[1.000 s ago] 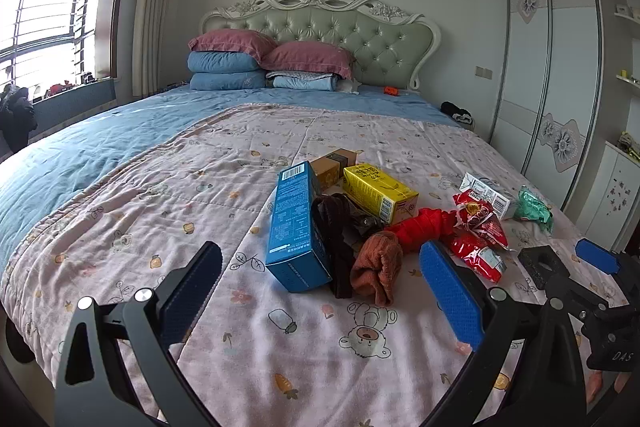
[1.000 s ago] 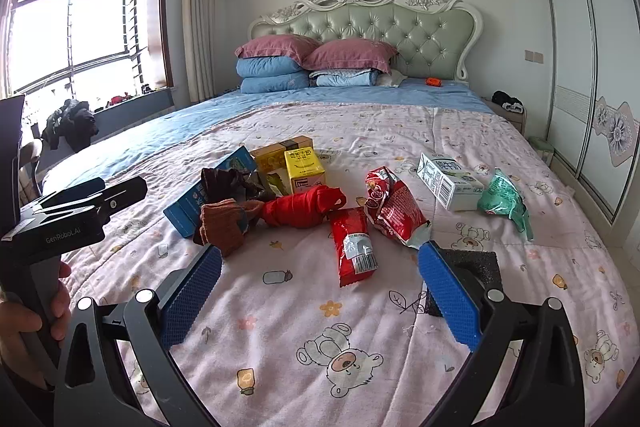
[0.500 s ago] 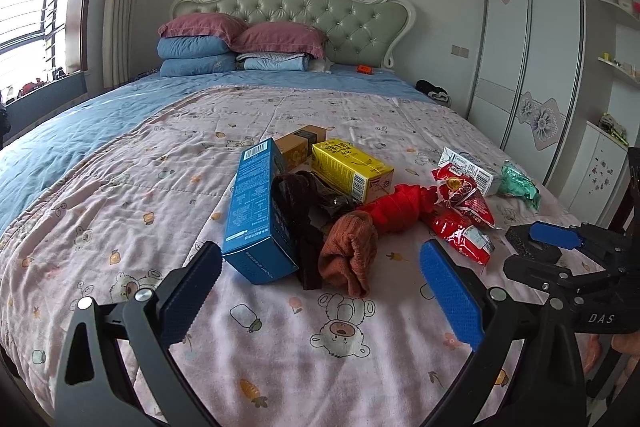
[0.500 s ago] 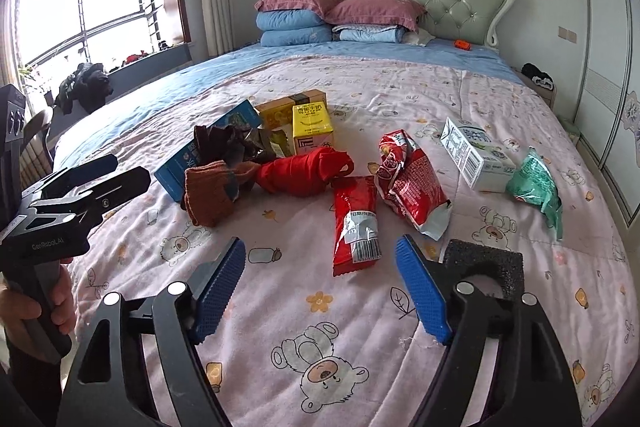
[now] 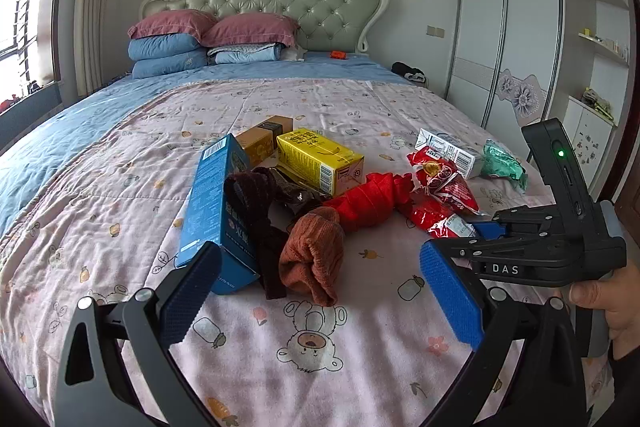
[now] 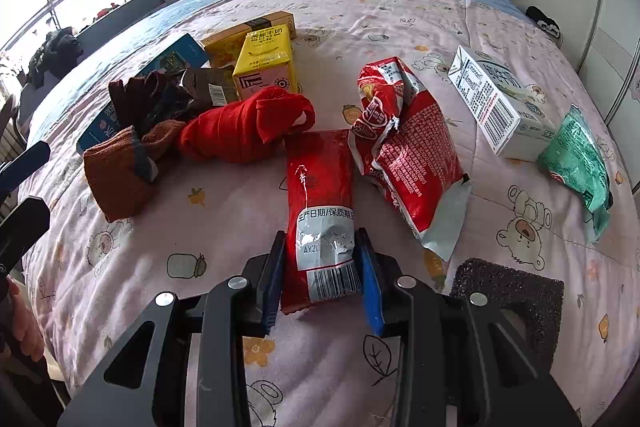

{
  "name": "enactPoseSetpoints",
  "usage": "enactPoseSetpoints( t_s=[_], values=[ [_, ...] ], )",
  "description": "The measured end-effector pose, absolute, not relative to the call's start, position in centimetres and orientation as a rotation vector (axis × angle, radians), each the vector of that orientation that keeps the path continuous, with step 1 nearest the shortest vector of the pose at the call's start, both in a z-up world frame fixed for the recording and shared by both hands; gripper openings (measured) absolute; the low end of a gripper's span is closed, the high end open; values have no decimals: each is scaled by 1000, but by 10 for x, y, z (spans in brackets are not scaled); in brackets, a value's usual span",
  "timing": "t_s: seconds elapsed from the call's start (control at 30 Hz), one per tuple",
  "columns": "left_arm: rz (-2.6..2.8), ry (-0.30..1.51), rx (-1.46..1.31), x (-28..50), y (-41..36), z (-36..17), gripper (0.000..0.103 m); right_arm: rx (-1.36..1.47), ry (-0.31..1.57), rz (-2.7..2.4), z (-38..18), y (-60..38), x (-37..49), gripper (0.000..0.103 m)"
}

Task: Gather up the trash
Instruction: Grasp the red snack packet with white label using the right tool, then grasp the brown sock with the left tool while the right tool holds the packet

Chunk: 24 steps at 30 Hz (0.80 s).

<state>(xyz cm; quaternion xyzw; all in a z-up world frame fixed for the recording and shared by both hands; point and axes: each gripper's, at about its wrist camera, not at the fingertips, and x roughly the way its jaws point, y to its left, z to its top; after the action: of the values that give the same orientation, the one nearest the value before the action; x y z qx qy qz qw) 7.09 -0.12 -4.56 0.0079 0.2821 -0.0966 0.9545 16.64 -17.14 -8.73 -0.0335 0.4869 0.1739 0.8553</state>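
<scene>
Trash lies on the pink quilt: a long red snack packet [image 6: 320, 211], a crumpled red bag [image 6: 404, 143], a white carton [image 6: 492, 103], a green wrapper [image 6: 580, 163], a yellow carton [image 6: 266, 61] and a blue box [image 5: 218, 203]. My right gripper [image 6: 320, 275] is shut on the near end of the long red packet, which still rests on the quilt. It shows in the left wrist view [image 5: 486, 229] at the right. My left gripper [image 5: 320, 299] is open and empty, just in front of the blue box and an orange sock [image 5: 314, 259].
Socks are mixed in with the trash: a red one [image 6: 248, 131], a dark brown one [image 5: 260, 219] and the orange one [image 6: 120, 175]. A black foam block [image 6: 508, 291] lies right of my right gripper. Pillows [image 5: 208, 39] and headboard stand behind, a wardrobe [image 5: 508, 27] at the right.
My right gripper moved forward and down and closed on the long red packet. My left gripper moved closer to the blue box and socks and stayed open.
</scene>
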Motion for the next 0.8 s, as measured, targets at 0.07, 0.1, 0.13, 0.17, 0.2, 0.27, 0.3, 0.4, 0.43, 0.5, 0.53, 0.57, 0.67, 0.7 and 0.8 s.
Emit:
enactPoseSetpoints(
  t_s=[0.07,0.1,0.13,0.17,0.2,0.27,0.3,0.4,0.43,0.5,0.53,0.57,0.67,0.7,0.8],
  values=[
    [-204,570,26,74,-5,-45,99,-65,1012,376,-85,-173,164,33],
    [-213,575,32,76,-7,-45,99,-62,1008,379,-84,-174,162,33],
    [-217,577,39,78,-9,-46,99,-55,1004,382,-82,-177,158,33],
    [-219,579,48,81,-12,-46,99,-44,1002,389,-81,-180,155,33],
    [-222,586,59,84,-13,-45,99,-28,1002,399,-80,-184,151,33],
    [-221,602,78,91,-13,-47,99,10,999,419,-76,-191,143,33],
    [-221,611,85,94,-14,-47,99,27,995,425,-74,-196,138,33],
    [-214,638,98,103,-16,-52,99,50,979,422,-69,-208,124,33],
    [-211,647,108,105,-17,-53,98,54,975,422,-68,-211,120,33],
    [-210,662,130,110,-19,-56,91,54,966,419,-65,-215,112,33],
    [-211,675,142,113,-21,-58,84,48,961,416,-64,-217,109,33],
    [-210,688,152,115,-23,-60,77,44,958,414,-64,-218,107,33],
    [-202,741,173,122,-27,-68,55,43,960,417,-66,-219,103,33],
    [-192,752,179,123,-27,-70,50,45,960,423,-66,-220,101,33],
    [-180,762,176,122,-24,-70,28,52,949,437,-64,-222,95,33]
  ],
)
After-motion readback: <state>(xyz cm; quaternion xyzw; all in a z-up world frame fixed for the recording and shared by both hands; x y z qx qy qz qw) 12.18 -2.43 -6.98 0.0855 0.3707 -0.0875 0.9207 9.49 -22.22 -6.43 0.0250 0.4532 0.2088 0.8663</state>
